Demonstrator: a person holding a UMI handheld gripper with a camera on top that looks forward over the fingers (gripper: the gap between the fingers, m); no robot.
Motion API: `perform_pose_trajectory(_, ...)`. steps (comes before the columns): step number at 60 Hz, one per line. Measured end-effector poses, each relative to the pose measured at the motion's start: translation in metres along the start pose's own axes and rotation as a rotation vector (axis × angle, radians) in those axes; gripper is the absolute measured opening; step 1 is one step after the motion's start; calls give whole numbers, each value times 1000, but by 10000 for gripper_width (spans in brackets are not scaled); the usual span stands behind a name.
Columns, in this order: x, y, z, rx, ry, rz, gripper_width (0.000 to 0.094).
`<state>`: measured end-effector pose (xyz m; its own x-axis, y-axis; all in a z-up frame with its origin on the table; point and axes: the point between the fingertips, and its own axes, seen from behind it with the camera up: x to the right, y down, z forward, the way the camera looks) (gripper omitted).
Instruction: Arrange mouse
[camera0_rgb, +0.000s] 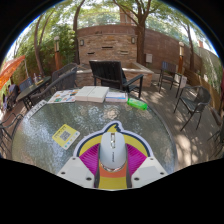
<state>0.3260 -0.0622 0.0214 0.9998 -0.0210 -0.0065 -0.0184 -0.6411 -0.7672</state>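
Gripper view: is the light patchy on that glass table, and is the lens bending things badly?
Gripper view: dappled sun and leaf shadow mottle the glass table, with bright patches toward the chairs; strong fisheye curve bends the brick wall and trees; the mouse, between the tool fingers, sits in shade yet reads sharp.
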Motion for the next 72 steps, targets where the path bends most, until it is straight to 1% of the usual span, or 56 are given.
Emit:
perform_pose_trajectory(2, 3, 6, 8, -18, -4, -2, 405)
perform_pose_trajectory(8, 1, 35, 18, -92, -34, 14, 482)
perform_pose_trajectory(12, 0, 27, 13, -86, -46, 13, 540)
perform_pose_trajectory(13, 0, 26, 10, -79, -46, 11, 574)
perform_pose_trajectory(14, 0, 24, 7, -72, -46, 8, 629)
perform_pose_trajectory(17, 2, 15, -4, -54, -32, 1, 850)
perform_pose_trajectory(18, 3, 12, -9, -47, -24, 0, 872)
perform_pose_trajectory(20, 4, 3, -19, -34, -18, 1, 845)
perform_pose_trajectory(24, 3, -8, -42, -10, -2, 3, 859)
perform_pose_trajectory(36, -11, -26, -124, 34, 39, 11, 857)
perform_pose_trajectory(46, -19, -19, -194, 62, 96, -12, 865)
perform_pose_trajectory(56, -28, -3, -246, 74, 122, -30, 858)
perform_pose_trajectory(64, -35, 6, -275, 87, 128, -44, 857)
perform_pose_trajectory(72, -44, 10, -287, 98, 130, -57, 857)
